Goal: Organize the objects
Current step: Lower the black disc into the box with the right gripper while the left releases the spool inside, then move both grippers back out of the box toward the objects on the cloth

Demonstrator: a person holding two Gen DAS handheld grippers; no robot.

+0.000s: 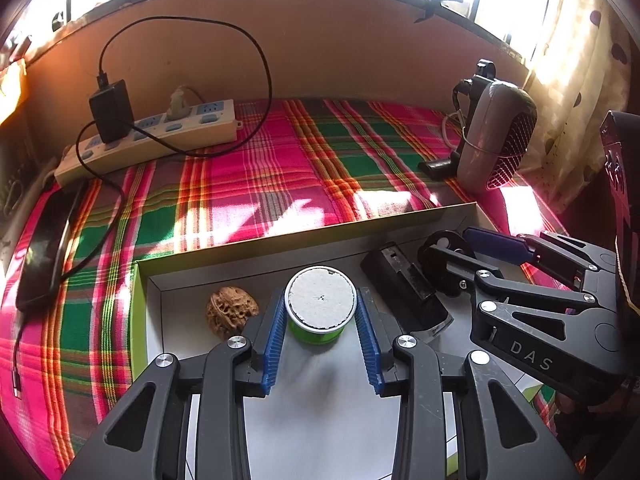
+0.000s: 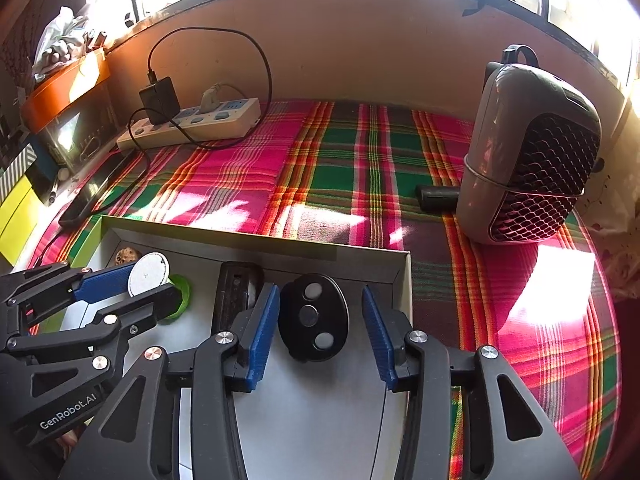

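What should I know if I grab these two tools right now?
Left tool: open, fingers either side of the green cup, not squeezing it.
Right tool: open, around the black oval disc, not gripping.
In the white box: cup, disc, walnut, black block.
Done: these four sit in the box.
Left: pull both tools back. The phone is on the cloth; whether it belongs in the box I can't tell.

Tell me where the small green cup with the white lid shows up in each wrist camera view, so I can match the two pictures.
Left wrist view: the green cup stands low in the centre, inside the white box, between the left gripper pads.
Right wrist view: the cup is at lower left, partly behind that gripper.
Shared landmark: the walnut beside it.
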